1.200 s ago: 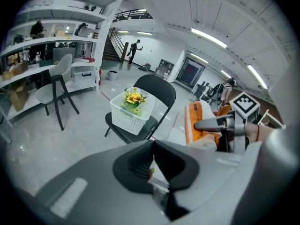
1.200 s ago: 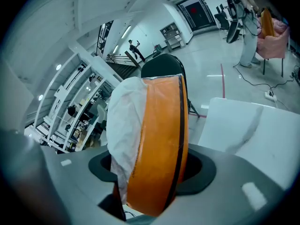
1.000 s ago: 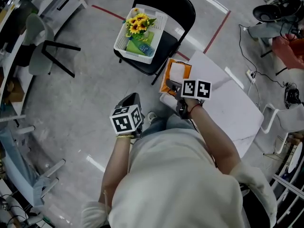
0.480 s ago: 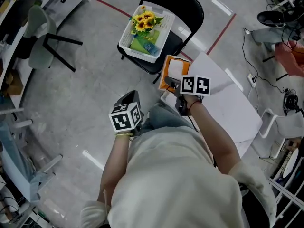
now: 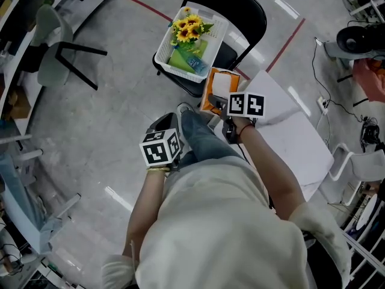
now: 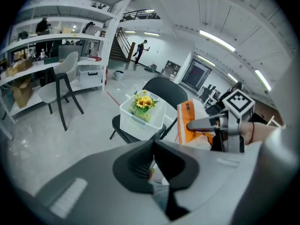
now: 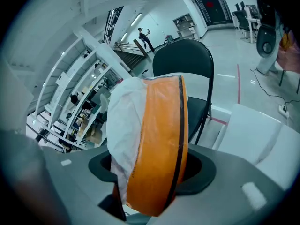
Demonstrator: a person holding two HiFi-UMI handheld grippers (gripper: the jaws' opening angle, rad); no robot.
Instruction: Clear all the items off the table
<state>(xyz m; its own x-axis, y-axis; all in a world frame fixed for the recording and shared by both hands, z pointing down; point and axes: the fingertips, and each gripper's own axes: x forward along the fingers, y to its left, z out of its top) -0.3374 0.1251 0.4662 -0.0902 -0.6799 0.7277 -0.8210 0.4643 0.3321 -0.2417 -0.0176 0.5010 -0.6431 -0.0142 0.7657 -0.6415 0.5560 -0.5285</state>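
Carrying orange packet [image 7: 154,149] clamped in right tongs [image 5: 221,109], with left tongs [image 6: 152,161] together, empty. Needs release over basket [image 5: 163,56] ahead.

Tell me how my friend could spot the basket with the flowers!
Look for the black folding chair on the grey floor, next to the white table. On its seat sits a white plastic basket with lattice walls. Nothing else nearby holds yellow sunflowers and a green packet.
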